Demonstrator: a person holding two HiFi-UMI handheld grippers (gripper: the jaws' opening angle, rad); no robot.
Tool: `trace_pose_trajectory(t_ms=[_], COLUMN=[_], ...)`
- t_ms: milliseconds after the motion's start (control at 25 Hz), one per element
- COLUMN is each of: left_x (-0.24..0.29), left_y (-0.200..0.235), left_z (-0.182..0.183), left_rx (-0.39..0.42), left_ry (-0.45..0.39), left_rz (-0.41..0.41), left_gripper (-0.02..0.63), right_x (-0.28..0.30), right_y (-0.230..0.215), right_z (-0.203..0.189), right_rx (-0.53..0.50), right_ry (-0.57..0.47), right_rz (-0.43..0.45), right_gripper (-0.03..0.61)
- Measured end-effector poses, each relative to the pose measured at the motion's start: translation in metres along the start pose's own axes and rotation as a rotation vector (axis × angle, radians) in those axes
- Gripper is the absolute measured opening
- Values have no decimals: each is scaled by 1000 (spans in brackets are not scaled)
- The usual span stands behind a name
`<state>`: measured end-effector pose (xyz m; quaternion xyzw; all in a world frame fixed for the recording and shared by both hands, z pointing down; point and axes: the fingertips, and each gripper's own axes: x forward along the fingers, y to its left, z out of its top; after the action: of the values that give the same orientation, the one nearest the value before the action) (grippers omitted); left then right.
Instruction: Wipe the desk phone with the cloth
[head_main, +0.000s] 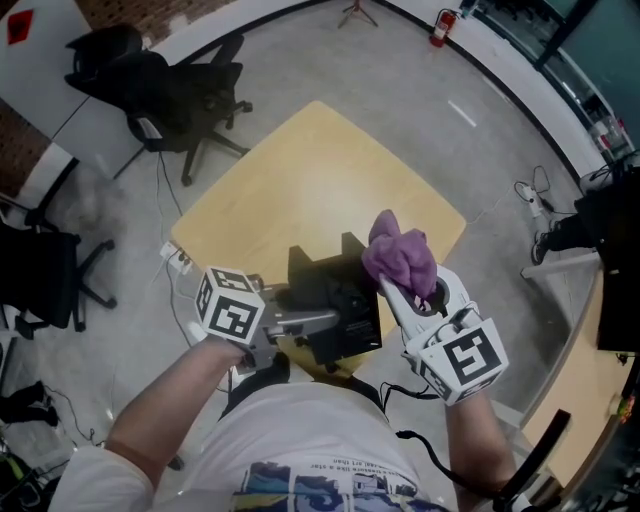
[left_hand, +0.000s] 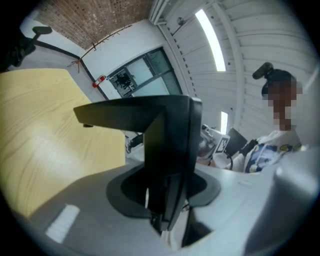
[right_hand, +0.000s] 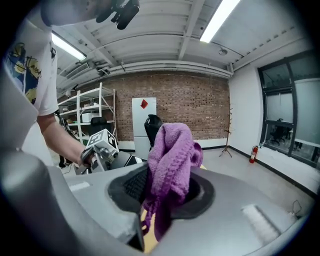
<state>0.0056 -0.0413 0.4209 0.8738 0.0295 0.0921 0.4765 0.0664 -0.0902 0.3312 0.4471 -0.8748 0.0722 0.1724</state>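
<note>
Upper left of the head view: black office chairs (head_main: 190, 85) on the grey floor, well apart from the table. At centre is a light tan wooden table (head_main: 300, 170) with rounded corners.

Lower left of centre: the left gripper (head_main: 318, 322), marker cube on top, reaches rightward. Its jaws are clamped partway closed on the black plastic desk phone (head_main: 335, 295). In the left gripper view we see a dark slab of the phone's body (left_hand: 170, 150) pinched between the pads, with the tabletop (left_hand: 45, 130) behind it.

The phone is at the table's near edge, lower centre of the frame. We can't tell whether it rests on the wood or is lifted.

Right of centre: a bunched purple knitted cloth (head_main: 400, 255) sticks up just above the phone's right side. We can't tell if it touches the phone.

Lower right: the right gripper (head_main: 405, 295) has its jaws closed on that cloth. In the right gripper view the fabric (right_hand: 170, 165) fills the gap and loose ends hang below.
</note>
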Motion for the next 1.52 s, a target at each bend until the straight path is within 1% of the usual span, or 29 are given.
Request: trace_pose_trajectory(t_ms=[120, 320, 400, 560, 720, 920, 1040, 1160, 1360, 1520], left_x=[-1, 2, 2, 3, 0, -7, -11, -14, -19, -18], left_y=[1, 1, 1, 2, 6, 7, 6, 5, 4, 5], left_z=[2, 1, 3, 9, 17, 33, 42, 46, 48, 44], left_rx=[-11, -37, -45, -36, -33, -10, -20, -17, -10, 20], left_ry=[-11, -17, -29, -35, -61, -103, -121, -135, -146, -104], left_rz=[-8, -23, -28, -23, -19, -23, -4, -1, 1, 21], left_gripper=[178, 178, 178, 178, 178, 178, 178, 178, 178, 178], right_x=[-3, -10, -11, -17, -25, -37, -44, -50, -52, -54], right_y=[0, -6, -6, -2, 1, 5, 7, 9, 12, 4], right_z=[-4, -11, -19, -37, -57, -83, -98, -112, -130, -136], right_rx=[74, 278, 318, 321, 320, 349, 362, 379, 384, 351], right_ry=[-19, -76, -69, -32, 12, 70, 104, 130, 176, 204], right_rz=[7, 22, 28, 38, 43, 41, 36, 32, 35, 12], right_gripper=[104, 104, 103, 103, 103, 103, 103, 103, 103, 103])
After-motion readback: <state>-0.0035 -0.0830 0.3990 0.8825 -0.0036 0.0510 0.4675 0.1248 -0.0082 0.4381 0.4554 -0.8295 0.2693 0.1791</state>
